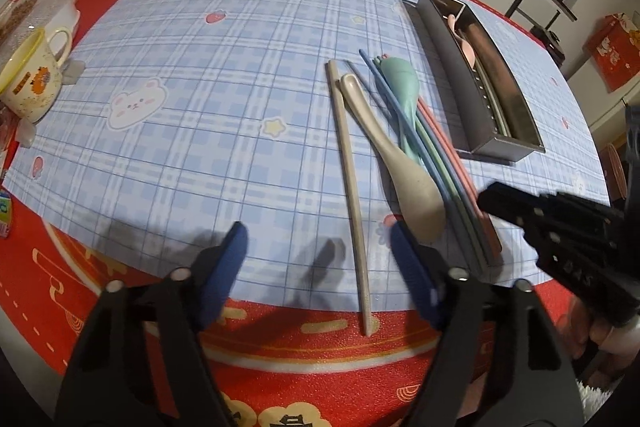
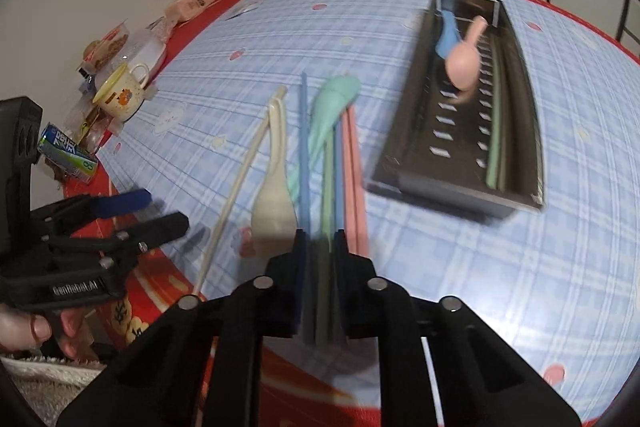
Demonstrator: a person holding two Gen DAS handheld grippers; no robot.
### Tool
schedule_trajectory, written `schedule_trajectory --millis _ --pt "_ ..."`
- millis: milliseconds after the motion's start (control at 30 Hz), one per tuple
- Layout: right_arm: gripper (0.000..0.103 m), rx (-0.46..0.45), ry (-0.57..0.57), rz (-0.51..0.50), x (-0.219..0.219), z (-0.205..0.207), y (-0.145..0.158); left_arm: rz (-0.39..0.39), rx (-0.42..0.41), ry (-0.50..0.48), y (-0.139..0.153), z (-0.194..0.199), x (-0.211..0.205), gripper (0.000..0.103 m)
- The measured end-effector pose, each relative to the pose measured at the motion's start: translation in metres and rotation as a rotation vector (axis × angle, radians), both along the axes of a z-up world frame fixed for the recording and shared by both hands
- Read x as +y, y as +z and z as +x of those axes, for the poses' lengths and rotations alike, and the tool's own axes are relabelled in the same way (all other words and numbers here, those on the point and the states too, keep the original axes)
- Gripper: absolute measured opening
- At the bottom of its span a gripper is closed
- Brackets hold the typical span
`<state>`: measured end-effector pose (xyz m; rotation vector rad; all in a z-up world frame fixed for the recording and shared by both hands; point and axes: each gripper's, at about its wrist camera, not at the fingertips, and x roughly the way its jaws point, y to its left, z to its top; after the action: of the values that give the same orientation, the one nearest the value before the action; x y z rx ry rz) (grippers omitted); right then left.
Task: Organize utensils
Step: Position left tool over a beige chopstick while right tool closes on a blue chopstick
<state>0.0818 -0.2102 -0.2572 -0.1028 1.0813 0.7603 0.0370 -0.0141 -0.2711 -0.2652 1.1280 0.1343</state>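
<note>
**A:** Your right gripper (image 2: 320, 247) is pinched nearly closed on sticks from the bundle. Looks like the green chopstick (image 2: 327, 183) and a blue one (image 2: 305, 155) run between the pads, but it's blurry, so I can't say exactly which are clamped.

**B:** And my left one?

**A:** Your left gripper (image 1: 318, 251) is about half open with nothing in it. The beige chopstick (image 1: 347, 183) lies on the cloth in the gap between the fingers, not touched. The beige spoon (image 1: 404, 163) sits just beside the far finger.

**B:** Where's everything relative to the metal tray (image 2: 520, 131)?

**A:** The bundle lies just beside the tray's long side: pink chopsticks (image 2: 354, 171) nearest it, then the mint spoon (image 2: 332, 103), then the beige stuff furthest off. Inside the tray there's a pink spoon (image 2: 464, 61), something blue behind it, and a green stick along the far wall. The mug (image 2: 122, 95) is well away from the tray, at the edge of the checked tablecloth (image 2: 480, 287).
</note>
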Motion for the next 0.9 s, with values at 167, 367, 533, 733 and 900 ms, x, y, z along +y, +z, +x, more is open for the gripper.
schedule_trajectory --millis 167,367,533,733,900 --pt "0.009 0.009 0.019 -0.027 0.015 0.007 -0.007 -0.028 0.002 -0.023 -0.005 0.003 0.002 0.055" --pt "0.009 0.032 0.023 -0.051 0.025 0.011 -0.016 -0.052 0.018 -0.026 -0.014 0.008 0.009 0.055" --pt "0.009 0.045 0.025 -0.072 0.032 0.012 -0.022 -0.065 0.037 -0.036 -0.022 0.013 0.011 0.055" --pt "0.009 0.001 0.043 -0.082 0.037 0.008 -0.023 -0.076 0.040 -0.035 -0.026 0.016 0.015 0.056" --pt "0.009 -0.029 0.051 -0.083 0.037 0.006 -0.023 -0.062 0.039 -0.051 -0.027 0.019 0.013 0.059"
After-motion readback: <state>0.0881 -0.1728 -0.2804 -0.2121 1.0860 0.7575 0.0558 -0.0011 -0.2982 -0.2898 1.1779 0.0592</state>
